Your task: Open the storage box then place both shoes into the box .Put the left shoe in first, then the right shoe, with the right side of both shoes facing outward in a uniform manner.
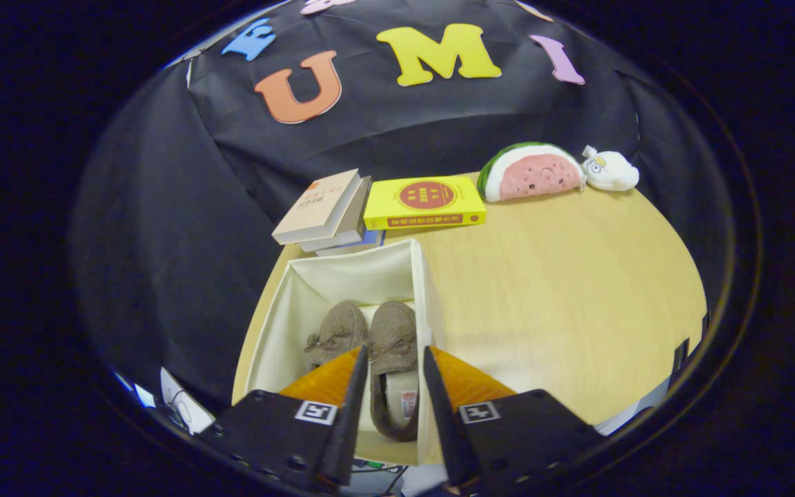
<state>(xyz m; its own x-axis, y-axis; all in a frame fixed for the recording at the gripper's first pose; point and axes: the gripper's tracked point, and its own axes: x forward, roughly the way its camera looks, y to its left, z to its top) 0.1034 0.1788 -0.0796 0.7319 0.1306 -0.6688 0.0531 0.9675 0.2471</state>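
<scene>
The wooden table (577, 290) lies bare toward three o'clock of the open fabric storage box (280, 324). Inside the box, two grey-brown slippers lie side by side: the left one (337, 331) partly hidden behind a finger, the right one (393, 345) between the fingers. The gripper (395, 359) hovers above, fingers narrowly parted, gripping nothing. Books (370, 207) and a watermelon plush (532, 172) line the far edge at twelve o'clock.

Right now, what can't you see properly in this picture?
- Left shoe in the storage box: its heel end is hidden behind a claw finger, gripper view.
- Right shoe: its sides are partly covered by both fingers; touching or apart, cannot tell.
- Bottom book of the stack: mostly hidden under the others.
</scene>
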